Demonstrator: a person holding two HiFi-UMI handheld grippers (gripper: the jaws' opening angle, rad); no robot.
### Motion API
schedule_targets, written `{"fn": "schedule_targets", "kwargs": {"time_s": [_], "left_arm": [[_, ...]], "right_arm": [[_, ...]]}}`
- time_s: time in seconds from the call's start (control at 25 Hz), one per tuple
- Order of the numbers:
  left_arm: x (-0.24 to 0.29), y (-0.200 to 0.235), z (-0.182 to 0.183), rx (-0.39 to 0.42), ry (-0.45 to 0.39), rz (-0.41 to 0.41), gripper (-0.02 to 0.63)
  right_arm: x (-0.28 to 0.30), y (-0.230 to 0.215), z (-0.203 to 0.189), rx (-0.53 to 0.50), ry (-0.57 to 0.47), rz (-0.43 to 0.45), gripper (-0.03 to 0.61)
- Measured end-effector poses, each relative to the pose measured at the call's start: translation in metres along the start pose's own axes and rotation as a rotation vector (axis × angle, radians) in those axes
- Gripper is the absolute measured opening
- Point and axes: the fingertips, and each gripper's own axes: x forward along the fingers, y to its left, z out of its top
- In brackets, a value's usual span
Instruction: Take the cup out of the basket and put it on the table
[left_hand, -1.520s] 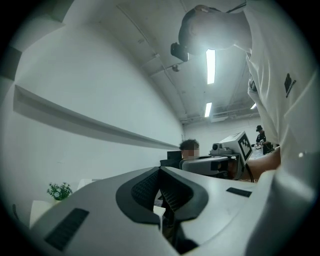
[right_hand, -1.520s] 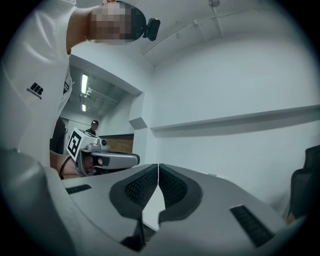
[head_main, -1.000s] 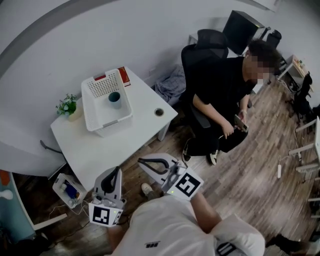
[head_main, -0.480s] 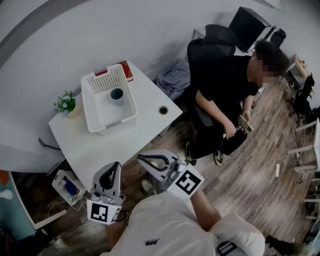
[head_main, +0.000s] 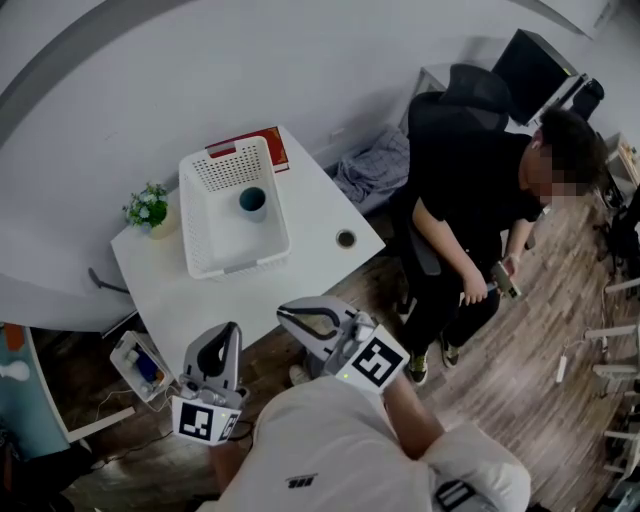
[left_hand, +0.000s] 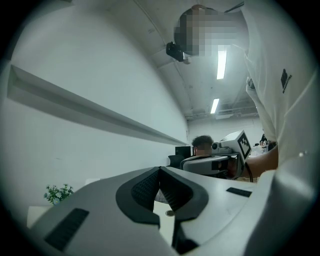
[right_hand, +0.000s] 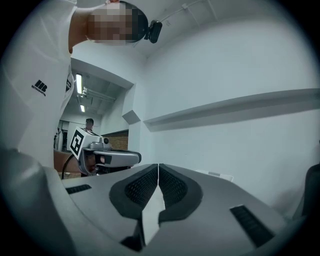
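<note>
- The small teal cup (head_main: 253, 203) stands upright in the far half of the white plastic basket (head_main: 216, 255), with its long axis vertical and its mouth facing up.
- The basket rests on the white surface (head_main: 305, 215), its long side running away from us.
- The left tool (head_main: 229, 337) and right tool (head_main: 291, 318) hang low near our body, short of the surface. Both are closed pad to pad with nothing between them.
- Compared with half a second ago, the surface, the basket and the seated person in black (head_main: 480, 190) sit further right in the head view. The cup has not left the basket.
- Each tool's own view is largely filled by its body, and neither shows the cup. The cup's base is hard to make out.
</note>
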Motion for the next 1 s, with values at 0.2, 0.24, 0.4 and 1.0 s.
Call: {"fn": "schedule_targets", "kwargs": {"time_s": [0.2, 0.24, 0.4, 1.0], "left_arm": [[0.017, 0.005, 0.001, 0.004, 0.007, 0.023, 0.009], [0.02, 0.006, 0.001, 0.005, 0.01, 0.028, 0.009], [0.029, 0.011, 0.0, 0.006, 0.017, 0.047, 0.009], [0.056, 0.064, -0.009, -0.008, 0.002, 0.0, 0.009]], "right_arm": [[0.003, -0.018, 0.0, 0.005, -0.015, 0.037, 0.014], [0.004, -0.021, -0.001, 0.005, -0.017, 0.046, 0.014], [0.008, -0.031, -0.002, 0.003, -0.017, 0.07, 0.014], [0.058, -0.064, -0.009, 0.023, 0.015, 0.039, 0.014]]}}
